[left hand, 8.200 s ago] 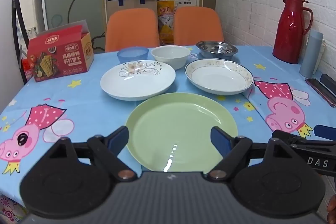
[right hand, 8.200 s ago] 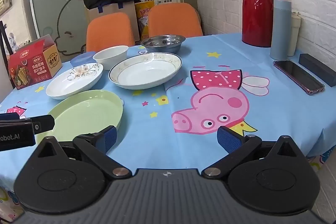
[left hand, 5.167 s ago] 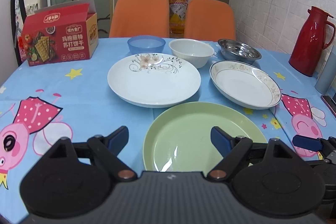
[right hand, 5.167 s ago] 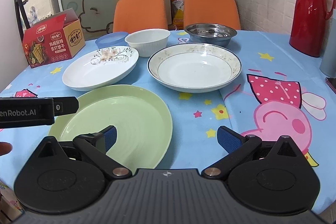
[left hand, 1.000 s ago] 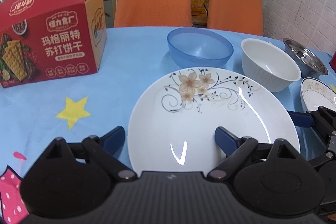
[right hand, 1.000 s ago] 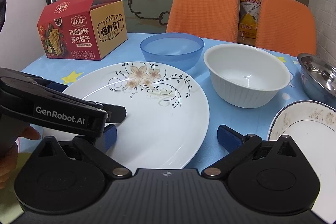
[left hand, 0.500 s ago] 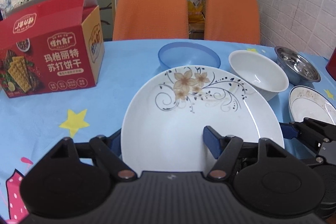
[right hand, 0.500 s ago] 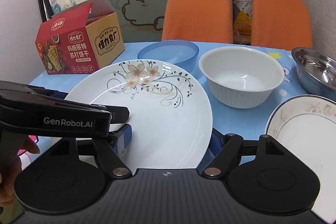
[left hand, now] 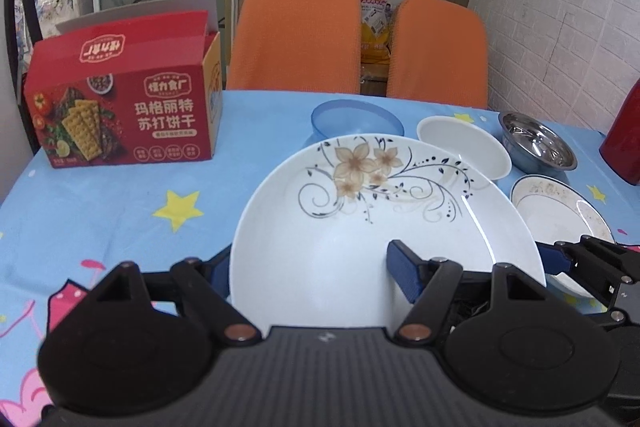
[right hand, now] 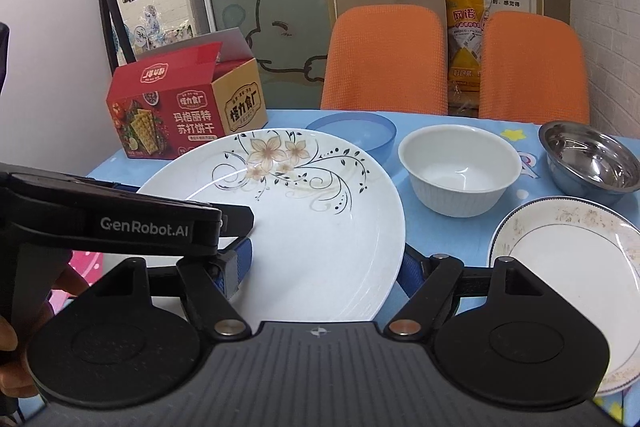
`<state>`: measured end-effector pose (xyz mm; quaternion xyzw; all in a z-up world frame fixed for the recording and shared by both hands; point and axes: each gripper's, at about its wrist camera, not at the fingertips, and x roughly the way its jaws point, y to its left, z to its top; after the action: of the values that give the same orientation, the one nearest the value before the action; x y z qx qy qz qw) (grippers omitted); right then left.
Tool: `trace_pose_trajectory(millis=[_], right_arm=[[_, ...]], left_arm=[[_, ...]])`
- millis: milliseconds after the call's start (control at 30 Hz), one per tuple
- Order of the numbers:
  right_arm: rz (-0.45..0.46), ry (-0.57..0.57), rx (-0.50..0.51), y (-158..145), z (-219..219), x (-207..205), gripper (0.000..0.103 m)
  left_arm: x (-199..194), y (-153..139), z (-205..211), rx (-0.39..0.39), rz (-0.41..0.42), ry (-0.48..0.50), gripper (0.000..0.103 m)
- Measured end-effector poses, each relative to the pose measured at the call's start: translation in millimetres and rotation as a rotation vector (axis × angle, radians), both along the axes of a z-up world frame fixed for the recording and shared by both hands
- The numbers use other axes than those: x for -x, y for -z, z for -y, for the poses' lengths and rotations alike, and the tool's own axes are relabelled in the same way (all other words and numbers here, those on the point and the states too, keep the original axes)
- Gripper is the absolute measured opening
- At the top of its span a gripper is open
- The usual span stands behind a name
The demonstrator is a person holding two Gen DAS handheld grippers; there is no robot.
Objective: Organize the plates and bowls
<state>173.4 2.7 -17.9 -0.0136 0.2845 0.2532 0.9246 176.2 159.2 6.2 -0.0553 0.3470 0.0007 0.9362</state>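
A white plate with a flower pattern (left hand: 384,215) is held up off the blue tablecloth, tilted toward me. My left gripper (left hand: 310,269) is shut on its left rim. My right gripper (right hand: 326,263) is shut on its right rim; the plate also shows in the right wrist view (right hand: 304,219). Behind it stand a blue plastic bowl (left hand: 356,121), a white ribbed bowl (right hand: 460,169) and a steel bowl (right hand: 590,157). A gold-rimmed plate (right hand: 568,271) lies on the right.
A red cracker box (left hand: 124,115) stands at the back left of the table. Two orange chairs (left hand: 296,37) are behind the far edge. A red thermos (left hand: 624,143) is at the right edge. The tablecloth (left hand: 112,219) has cartoon pig prints.
Both grippers closed on the flowered plate's opposite rims and raised it off the table; it now sits higher and tilted, covering part of the blue bowl.
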Motion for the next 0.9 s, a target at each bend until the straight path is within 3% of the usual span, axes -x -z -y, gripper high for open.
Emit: trace_pose_trajectory(millis=[367, 600, 733, 900], right_arm=[[-0.036, -0.051, 0.019, 21, -5, 93, 0.103], [-0.037, -0.052, 0.044, 33, -5, 98, 0.103], [-0.016, -0.057, 0.069, 36, -6, 99, 0.103], [0.008, -0.022, -0.004, 32, 5, 101, 0.103]], left_arm=[[102, 29, -2, 0.012, -0.043, -0.066, 0.071], [108, 45, -4, 0.054, -0.060, -0.060, 0.071], [108, 47, 1, 0.003, -0.033, -0.043, 0.072], [113, 34, -6, -0.005, 0.018, -0.060, 0.080]])
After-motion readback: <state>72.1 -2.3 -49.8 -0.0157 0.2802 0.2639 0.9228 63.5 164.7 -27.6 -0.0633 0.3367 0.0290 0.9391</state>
